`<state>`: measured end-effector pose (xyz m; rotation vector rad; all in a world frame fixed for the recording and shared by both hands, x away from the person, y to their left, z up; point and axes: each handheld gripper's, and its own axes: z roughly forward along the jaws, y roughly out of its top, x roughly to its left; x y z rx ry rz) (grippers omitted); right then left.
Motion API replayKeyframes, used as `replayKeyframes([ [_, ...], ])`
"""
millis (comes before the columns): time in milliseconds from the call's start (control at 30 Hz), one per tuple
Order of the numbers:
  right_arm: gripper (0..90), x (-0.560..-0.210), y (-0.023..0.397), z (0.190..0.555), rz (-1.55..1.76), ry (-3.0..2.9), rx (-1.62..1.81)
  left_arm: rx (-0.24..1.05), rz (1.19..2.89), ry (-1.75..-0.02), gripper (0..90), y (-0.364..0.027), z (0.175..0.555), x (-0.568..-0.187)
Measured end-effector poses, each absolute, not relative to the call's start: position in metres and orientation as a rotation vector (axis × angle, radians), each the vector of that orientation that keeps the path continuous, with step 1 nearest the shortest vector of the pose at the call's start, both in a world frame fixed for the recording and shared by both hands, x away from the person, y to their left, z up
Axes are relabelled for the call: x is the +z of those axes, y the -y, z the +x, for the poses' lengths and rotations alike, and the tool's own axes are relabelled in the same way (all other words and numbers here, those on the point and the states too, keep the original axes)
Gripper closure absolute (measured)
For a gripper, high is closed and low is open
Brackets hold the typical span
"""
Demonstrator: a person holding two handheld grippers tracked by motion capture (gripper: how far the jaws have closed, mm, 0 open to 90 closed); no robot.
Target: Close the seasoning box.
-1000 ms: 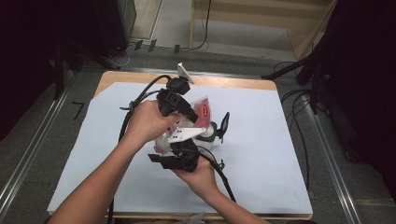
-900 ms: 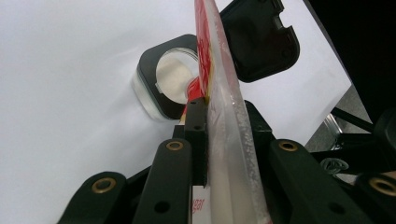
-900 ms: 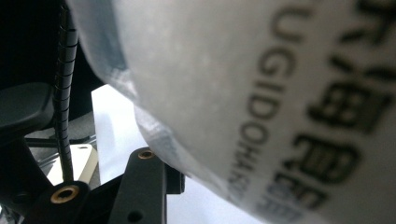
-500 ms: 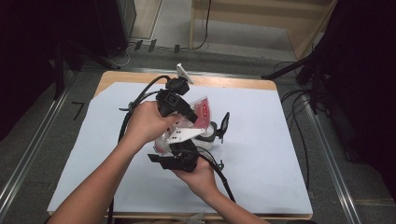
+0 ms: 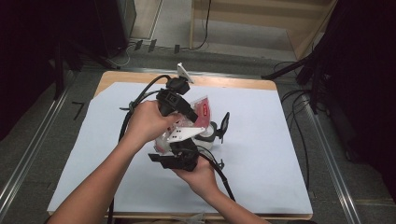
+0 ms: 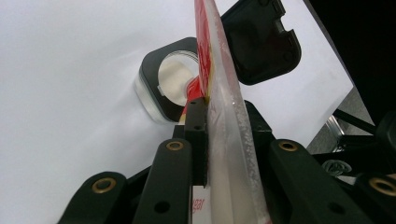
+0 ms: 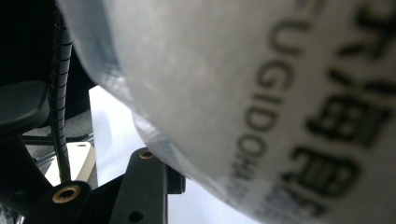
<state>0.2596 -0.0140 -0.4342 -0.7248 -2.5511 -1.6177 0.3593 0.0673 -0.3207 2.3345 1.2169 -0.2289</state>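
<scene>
Near the lower centre of the high view, the right tool (image 5: 175, 156) holds the pouch's (image 5: 198, 112) bottom end; the left tool (image 6: 210, 135) pinches its top. The open jar (image 5: 210, 135) lies just beyond, toward the right.

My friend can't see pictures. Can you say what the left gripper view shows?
The left gripper pinches a thin clear pouch with red print edge-on between its black jaws. Behind it, an open container sits on the white table cover, its black lid flipped back.
</scene>
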Motion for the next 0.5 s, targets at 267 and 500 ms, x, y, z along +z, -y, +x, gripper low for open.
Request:
replayKeyframes([
  [267, 63.9, -0.4343, 0.0137, 0.2595, -0.733, 2.557, -1.617, -0.217, 2.338, -1.213, 78.0, -0.0661, 0.3584, -0.3203],
  [500, 63.7, -0.4339, 0.0127, 0.2580, -0.748, 2.572, -1.617, -0.214, 2.338, -1.212, 78.0, -0.0657, 0.3578, -0.3197],
])
